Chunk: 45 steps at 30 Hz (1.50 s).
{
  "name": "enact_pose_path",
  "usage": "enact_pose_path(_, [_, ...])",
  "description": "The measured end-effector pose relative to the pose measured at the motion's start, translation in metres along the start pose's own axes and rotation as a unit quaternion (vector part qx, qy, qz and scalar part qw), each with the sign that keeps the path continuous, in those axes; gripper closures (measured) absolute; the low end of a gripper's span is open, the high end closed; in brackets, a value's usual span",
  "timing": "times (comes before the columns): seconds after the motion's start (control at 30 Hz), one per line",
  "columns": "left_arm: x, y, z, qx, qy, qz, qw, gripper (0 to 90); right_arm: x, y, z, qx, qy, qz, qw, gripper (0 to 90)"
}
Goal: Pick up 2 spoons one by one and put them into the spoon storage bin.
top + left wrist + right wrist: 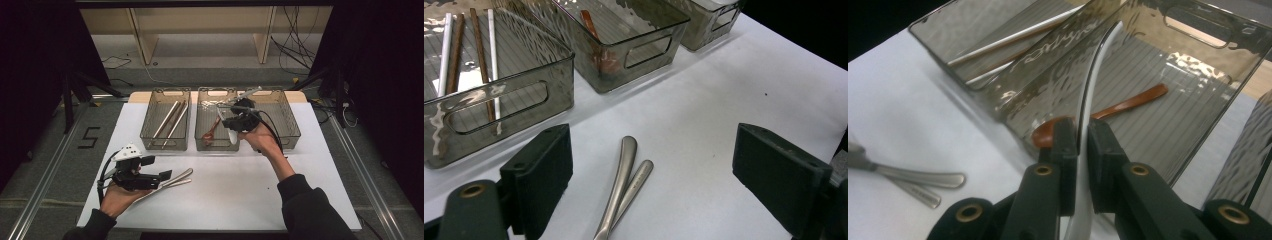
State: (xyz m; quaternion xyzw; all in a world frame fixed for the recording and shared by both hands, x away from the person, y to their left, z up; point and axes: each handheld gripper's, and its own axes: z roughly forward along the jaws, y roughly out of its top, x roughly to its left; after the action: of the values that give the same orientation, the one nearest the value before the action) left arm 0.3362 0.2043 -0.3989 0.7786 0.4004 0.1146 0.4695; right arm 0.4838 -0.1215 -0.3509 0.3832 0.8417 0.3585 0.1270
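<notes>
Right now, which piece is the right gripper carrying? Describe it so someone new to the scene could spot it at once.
Find the three clear bins along the far edge of the white table, then the middle bin, which holds a brown wooden spoon. Above that bin's near wall, the right gripper is shut on a white spoon. It is the one white, curved utensil held in the air.

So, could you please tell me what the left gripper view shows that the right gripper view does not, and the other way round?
Left gripper view alone: the left tongs, jaws wide open, above the two silver metal utensil handles on the white table, and a third smoky bin's end.

Right gripper view alone: the right tongs shut on a thin white curved spoon.

Both: the smoky clear plastic bin with long chopsticks, the middle bin with the brown wooden spoon, and the metal handles.
</notes>
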Motion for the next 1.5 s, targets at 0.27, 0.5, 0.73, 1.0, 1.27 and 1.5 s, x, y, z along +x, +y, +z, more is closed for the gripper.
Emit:
enact_pose_path(0.27, [0.0, 0.0, 0.0, 0.001, 0.0, 0.001, 1.0, 15.9, -0.009, 0.014, 0.014, -0.001, -0.021, 0.022, 0.9995, 84.3])
enact_pose_path(0.5, [0.001, 0.0, 0.0, 0.001, 0.0, 0.001, 1.0, 15.9, -0.015, 0.021, 0.024, 0.008, -0.037, 0.035, 0.9987, 84.2])
enact_pose_path(0.73, [0.001, 0.0, -0.001, 0.001, 0.0, 0.001, 1.0, 15.9, -0.018, 0.024, 0.032, 0.012, -0.048, 0.043, 0.9978, 84.0])
enact_pose_path(1.0, [0.0, 0.0, 0.0, 0.001, -0.001, 0.001, 1.0, 15.9, -0.021, 0.023, 0.042, 0.024, -0.061, 0.042, 0.997, 83.8])
enact_pose_path(1.27, [0.001, 0.0, -0.001, 0.002, -0.002, 0.0, 1.0, 15.9, -0.024, 0.023, 0.05, 0.023, -0.066, 0.054, 0.9961, 79.4])
enact_pose_path(1.5, [0.001, 0.0, 0.0, 0.004, -0.001, 0.0, 1.0, 15.8, -0.025, 0.025, 0.04, 0.005, -0.055, 0.061, 0.9966, 70.8])
